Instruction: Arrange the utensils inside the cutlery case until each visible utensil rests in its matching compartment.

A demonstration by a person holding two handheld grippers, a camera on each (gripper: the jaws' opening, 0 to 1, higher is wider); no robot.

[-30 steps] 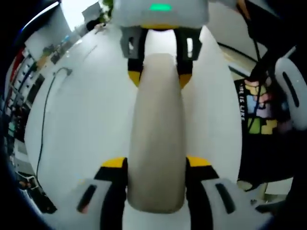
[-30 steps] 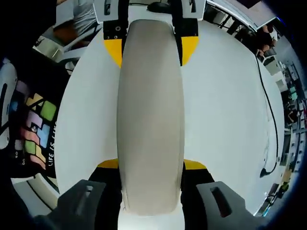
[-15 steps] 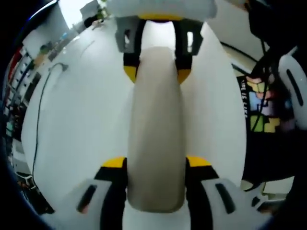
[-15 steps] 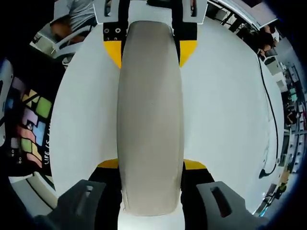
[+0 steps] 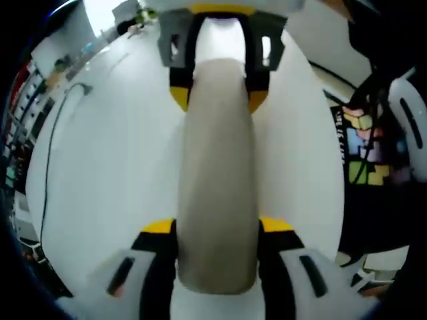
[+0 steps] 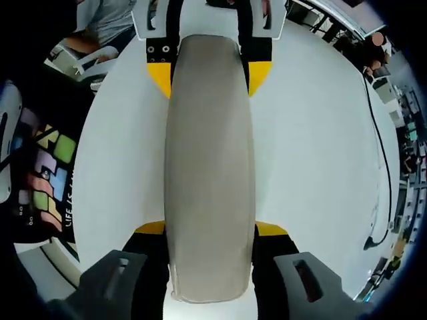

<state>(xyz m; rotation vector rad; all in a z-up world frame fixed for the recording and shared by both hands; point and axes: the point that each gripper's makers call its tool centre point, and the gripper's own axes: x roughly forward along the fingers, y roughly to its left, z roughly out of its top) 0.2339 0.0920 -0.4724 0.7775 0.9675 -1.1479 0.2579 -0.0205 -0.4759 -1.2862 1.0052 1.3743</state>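
Holding the case end to end

Spanning the gap between the two grippers, a long beige cutlery case (image 5: 217,180) lies with its long axis running straight from one tool to the other; in the left gripper view it rises from between that view's own jaws and stretches forward to the right gripper (image 5: 218,100), whose yellow-tipped jaws clasp the far end; in the right gripper view the same case (image 6: 209,173) runs forward from the near jaws to the left gripper (image 6: 209,70), which pinches the opposite end.

Both tools are closed on the case, one at each end, with the yellow pads pressed against its two long sides; the case sits between each pair of jaws, not beside them.

A white table (image 5: 113,160) lies beneath and beyond the case on both sides; a dark cable (image 6: 381,167) trails across it well off to one side; whether the case touches the table or hangs just above it cannot be told.

No utensils and no open compartments can be seen, only the smooth closed outside of the case; the arranging looks not yet begun.

Since each gripper faces the other along the case's length, the coming move likely turns on this line: pulling apart along it, or setting the case down level, would need both hands moving together; neither hand is nearer, as each already holds its own end.
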